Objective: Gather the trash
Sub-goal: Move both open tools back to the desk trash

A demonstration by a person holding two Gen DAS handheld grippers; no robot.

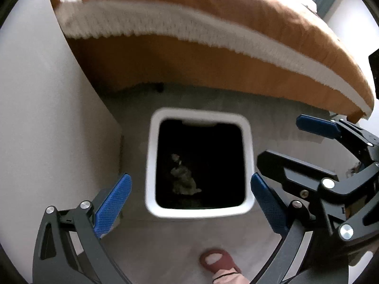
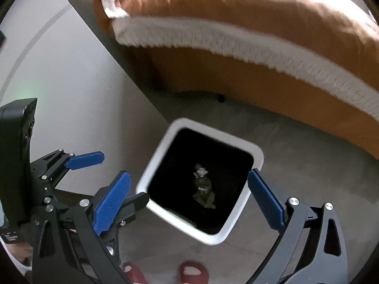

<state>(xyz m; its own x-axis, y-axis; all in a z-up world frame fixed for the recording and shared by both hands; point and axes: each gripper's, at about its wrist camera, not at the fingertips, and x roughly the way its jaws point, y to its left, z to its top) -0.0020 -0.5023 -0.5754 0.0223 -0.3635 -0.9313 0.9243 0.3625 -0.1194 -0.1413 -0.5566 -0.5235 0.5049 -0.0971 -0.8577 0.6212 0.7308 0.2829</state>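
Seen from above: white-rimmed trash bin (image 1: 247, 161), centre of the left wrist view, standing on the grey floor (image 1: 165, 241) with a dark liner inside. Crumpled trash (image 1: 183, 179) lying at the bottom of the bin, pale against the black (shape too dim to name). Left tool (image 1: 190, 203) spread wide, nothing between its blue pads (image 1: 113, 206), one pad at lower left of the frame and the other just right of the bin's rim. Right tool (image 1: 284, 146) entering from the right edge of that same view, likewise wide apart and empty.

In the right wrist view, bin (image 2: 257, 152) tilted in the frame, centre to lower right, trash (image 2: 203, 187) visible in its depths. Right tool (image 2: 189, 201) agape over the opening, blue pads (image 2: 111, 203) flanking the rim, gripping nothing. Left tool (image 2: 101, 165) at lower left, also open.

Across the top of both views: bed (image 1: 213, 0) with an orange cover and a white knitted edge. To the left, a pale cabinet side (image 1: 47, 118). At the bottom edge, a foot in a dark red slipper (image 1: 218, 262) in the left view; two slippers (image 2: 194, 272) in the right. Both frames slightly blurred.
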